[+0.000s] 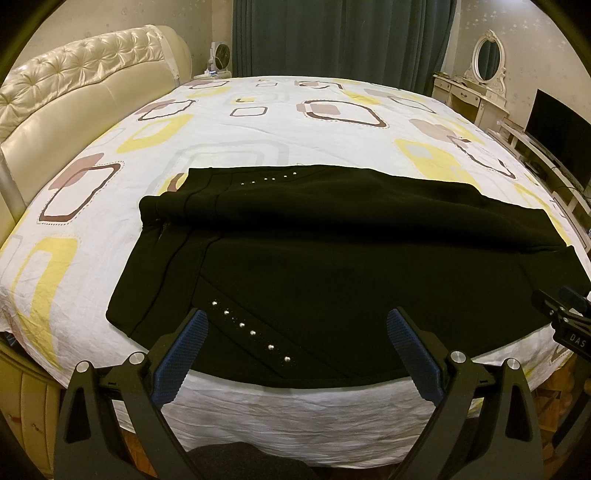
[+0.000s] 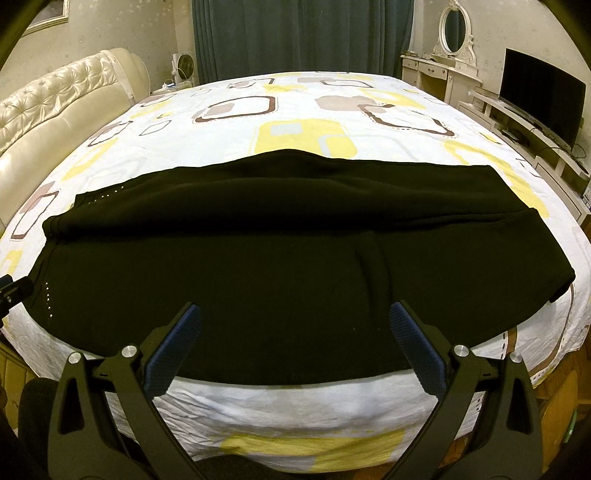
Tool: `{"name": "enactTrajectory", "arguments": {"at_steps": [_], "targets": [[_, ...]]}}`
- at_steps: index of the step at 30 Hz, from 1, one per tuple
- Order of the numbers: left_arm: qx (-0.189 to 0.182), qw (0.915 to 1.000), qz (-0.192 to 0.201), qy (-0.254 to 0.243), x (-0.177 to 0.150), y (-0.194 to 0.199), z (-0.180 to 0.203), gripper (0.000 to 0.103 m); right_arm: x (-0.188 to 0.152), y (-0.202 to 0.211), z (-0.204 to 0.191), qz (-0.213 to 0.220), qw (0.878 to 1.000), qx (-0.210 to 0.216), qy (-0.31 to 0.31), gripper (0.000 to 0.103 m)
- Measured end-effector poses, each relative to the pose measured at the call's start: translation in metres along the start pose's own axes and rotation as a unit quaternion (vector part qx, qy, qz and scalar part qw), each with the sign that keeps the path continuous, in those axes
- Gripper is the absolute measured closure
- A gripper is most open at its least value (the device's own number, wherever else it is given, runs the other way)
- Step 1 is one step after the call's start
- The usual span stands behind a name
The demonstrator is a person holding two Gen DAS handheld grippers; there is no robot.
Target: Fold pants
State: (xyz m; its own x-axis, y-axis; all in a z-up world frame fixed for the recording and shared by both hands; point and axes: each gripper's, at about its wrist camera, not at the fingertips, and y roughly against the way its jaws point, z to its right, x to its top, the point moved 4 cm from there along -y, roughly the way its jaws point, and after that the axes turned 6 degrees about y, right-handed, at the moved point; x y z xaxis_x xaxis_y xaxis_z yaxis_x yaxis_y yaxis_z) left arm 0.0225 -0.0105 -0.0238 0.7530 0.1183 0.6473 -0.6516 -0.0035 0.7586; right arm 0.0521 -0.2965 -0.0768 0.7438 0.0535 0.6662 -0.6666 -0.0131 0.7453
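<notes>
Black pants (image 1: 332, 258) with rows of small silver studs lie spread sideways along the near edge of the bed, waistband to the left, one leg lying in front of the other; they also show in the right wrist view (image 2: 277, 258). My left gripper (image 1: 297, 321) is open and empty, hovering just above the near edge of the pants by the studs. My right gripper (image 2: 295, 314) is open and empty above the near leg, further right. The right gripper's tip shows at the right edge of the left wrist view (image 1: 561, 306).
The bed (image 1: 258, 122) has a white sheet with yellow and brown squares and a cream tufted headboard (image 1: 74, 92) at the left. A vanity with an oval mirror (image 2: 452, 33) and a TV (image 2: 543, 99) stand at the right. Dark curtains (image 1: 332, 37) hang behind.
</notes>
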Motion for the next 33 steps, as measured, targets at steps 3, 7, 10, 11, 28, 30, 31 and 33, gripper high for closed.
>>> {"name": "enactTrajectory", "arguments": {"at_steps": [3,7,10,11,28,30,31,33], "targets": [[0.001,1.0000,0.003,-0.001,0.000,-0.001,-0.001,0.006,-0.001,-0.001,0.000,0.000,1.000,0.000,0.000,0.002],[0.001,1.0000,0.000,-0.002,0.000,-0.002,-0.001,0.006,0.000,0.000,0.000,-0.001,1.000,0.000,0.000,0.002],[0.004,1.0000,0.004,-0.005,-0.001,-0.001,-0.001,0.006,-0.001,-0.001,-0.001,-0.001,1.000,0.000,0.000,0.002],[0.005,0.9999,0.007,-0.006,-0.001,-0.002,-0.002,0.006,-0.001,-0.001,-0.001,-0.002,1.000,0.000,0.000,0.002],[0.011,0.9998,0.007,-0.018,-0.003,-0.004,-0.004,0.006,0.003,0.006,0.019,0.002,0.998,0.031,-0.049,0.002],[0.021,0.9995,0.005,-0.025,-0.003,-0.005,-0.005,0.006,0.008,0.017,0.043,0.013,0.993,0.060,-0.096,0.002],[0.032,0.9989,0.006,-0.035,-0.002,-0.005,-0.006,0.006,0.013,0.022,0.054,0.018,0.990,0.072,-0.116,0.002],[0.031,0.9989,0.005,-0.034,-0.002,-0.005,-0.007,0.006,0.013,0.037,0.089,0.033,0.978,0.103,-0.177,0.002]]}}
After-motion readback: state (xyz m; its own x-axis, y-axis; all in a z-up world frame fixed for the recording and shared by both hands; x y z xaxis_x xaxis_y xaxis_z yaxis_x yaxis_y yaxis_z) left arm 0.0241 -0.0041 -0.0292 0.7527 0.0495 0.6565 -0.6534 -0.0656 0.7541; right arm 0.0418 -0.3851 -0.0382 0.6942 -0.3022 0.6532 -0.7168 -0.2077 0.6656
